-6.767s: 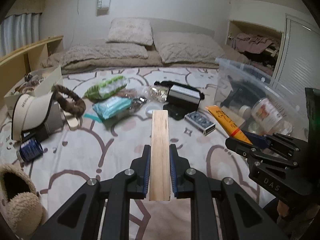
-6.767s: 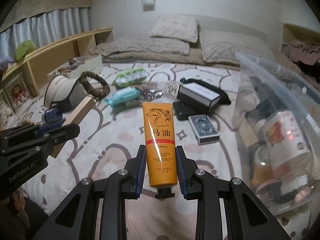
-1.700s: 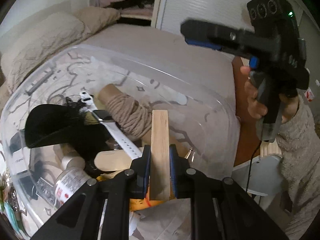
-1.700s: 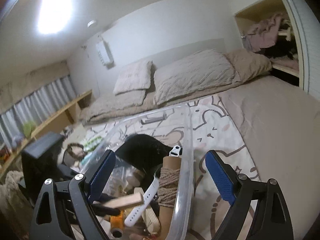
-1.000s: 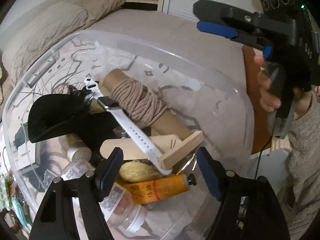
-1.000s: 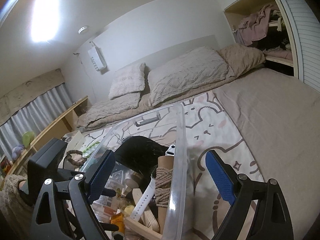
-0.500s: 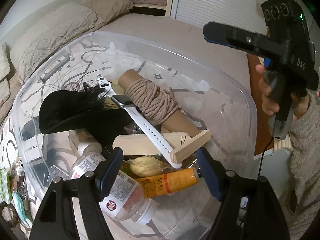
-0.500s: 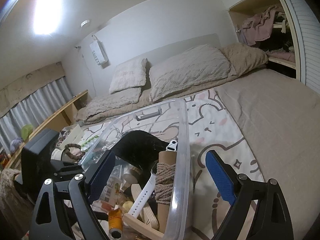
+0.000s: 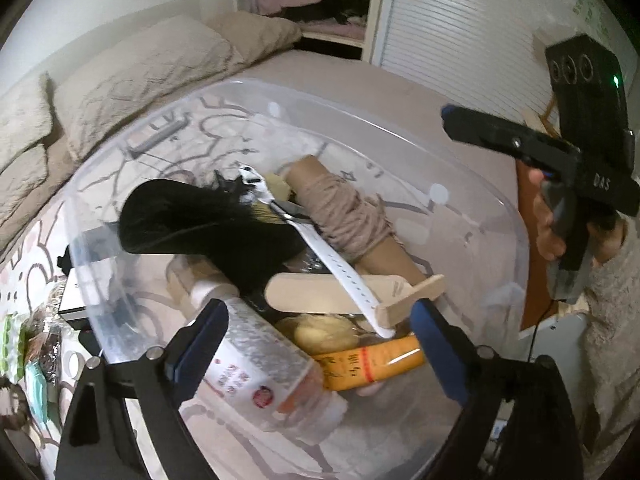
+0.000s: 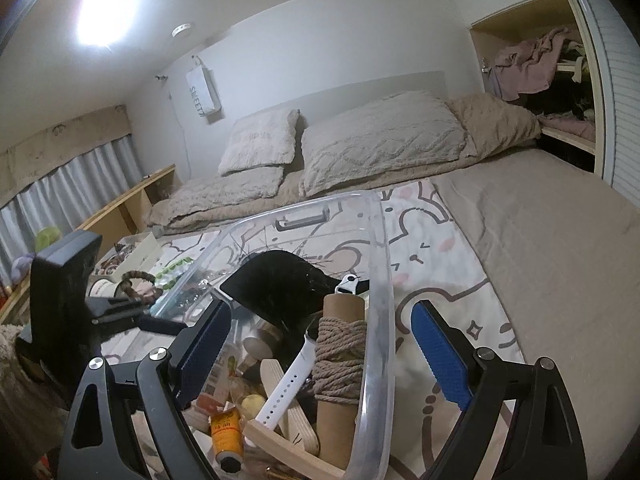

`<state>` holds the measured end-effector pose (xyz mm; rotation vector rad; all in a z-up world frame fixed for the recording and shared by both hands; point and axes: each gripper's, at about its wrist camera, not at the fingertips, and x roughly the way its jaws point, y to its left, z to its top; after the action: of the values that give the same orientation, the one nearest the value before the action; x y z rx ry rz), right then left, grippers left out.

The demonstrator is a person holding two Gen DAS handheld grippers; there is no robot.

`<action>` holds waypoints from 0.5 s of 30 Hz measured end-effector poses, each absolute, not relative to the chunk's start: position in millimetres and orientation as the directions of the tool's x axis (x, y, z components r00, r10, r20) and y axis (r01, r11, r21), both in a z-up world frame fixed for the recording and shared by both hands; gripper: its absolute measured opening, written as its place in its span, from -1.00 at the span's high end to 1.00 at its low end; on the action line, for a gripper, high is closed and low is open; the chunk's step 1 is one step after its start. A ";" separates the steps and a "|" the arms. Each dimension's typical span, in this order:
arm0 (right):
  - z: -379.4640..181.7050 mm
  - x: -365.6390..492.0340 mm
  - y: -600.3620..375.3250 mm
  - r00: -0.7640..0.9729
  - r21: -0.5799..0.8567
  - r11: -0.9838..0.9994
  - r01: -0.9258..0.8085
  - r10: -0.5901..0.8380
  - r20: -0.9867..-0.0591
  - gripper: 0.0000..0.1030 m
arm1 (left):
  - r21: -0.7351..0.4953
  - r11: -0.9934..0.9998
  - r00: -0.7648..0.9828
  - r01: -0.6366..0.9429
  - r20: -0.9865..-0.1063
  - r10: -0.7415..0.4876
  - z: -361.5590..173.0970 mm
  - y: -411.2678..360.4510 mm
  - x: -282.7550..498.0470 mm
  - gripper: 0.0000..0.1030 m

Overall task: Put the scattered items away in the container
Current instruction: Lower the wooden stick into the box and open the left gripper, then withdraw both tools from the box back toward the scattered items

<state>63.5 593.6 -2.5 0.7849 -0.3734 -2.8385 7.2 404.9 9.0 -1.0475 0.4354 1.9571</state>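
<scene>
In container (image 9: 472,184), wood strip (image 9: 412,300) below opening, empty left jaws.

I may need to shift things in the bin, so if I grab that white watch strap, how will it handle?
The watch strap drapes over other items, so it probably bends and dangles. It looks thin, likely light. Its smooth surface might slip between pads.

This is a bedroom in a home. There is a big bed (image 10: 540,240) with soft pillows (image 10: 380,148), curtains (image 10: 60,196) on the window, and clothes (image 10: 532,60) in an open closet.
</scene>
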 end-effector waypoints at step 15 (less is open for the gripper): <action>-0.8 67.0 574.7 -0.861 0.187 -0.978 0.091 -0.172 -0.479 -0.99 | -0.114 -0.677 -0.397 -0.727 -0.735 0.550 17.3 369.0 -3.4 -0.99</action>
<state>67.0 574.7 -0.8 0.7671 -0.2382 -2.8953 -3.4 369.0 17.3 -0.9955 0.2886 2.1084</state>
